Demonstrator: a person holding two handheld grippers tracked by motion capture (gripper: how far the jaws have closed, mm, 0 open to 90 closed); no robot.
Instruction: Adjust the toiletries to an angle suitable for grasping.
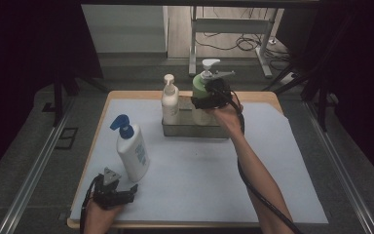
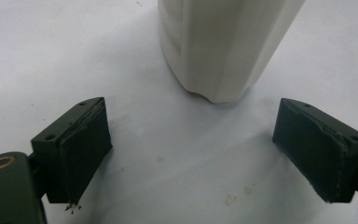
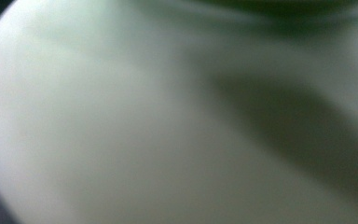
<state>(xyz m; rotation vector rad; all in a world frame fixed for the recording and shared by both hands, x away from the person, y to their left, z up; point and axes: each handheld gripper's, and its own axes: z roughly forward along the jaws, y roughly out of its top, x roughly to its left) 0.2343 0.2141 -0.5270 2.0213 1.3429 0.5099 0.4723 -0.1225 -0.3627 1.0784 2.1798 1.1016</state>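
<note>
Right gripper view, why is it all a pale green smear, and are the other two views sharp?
Right gripper view: the green pump bottle sits too close, blurred, with a dark shadow across it. Left gripper view: sharp, the white bottle's base beyond open jaws. High view: dim, dark surroundings, lit white table sheet.

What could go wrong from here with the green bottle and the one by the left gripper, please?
The right hand-held gripper meets the green bottle high up, so the bottle could tip or knock the white bottle sharing the tray. The left hand-held gripper, jaws open, could topple the tall blue-cap bottle if it nudges it.
</note>
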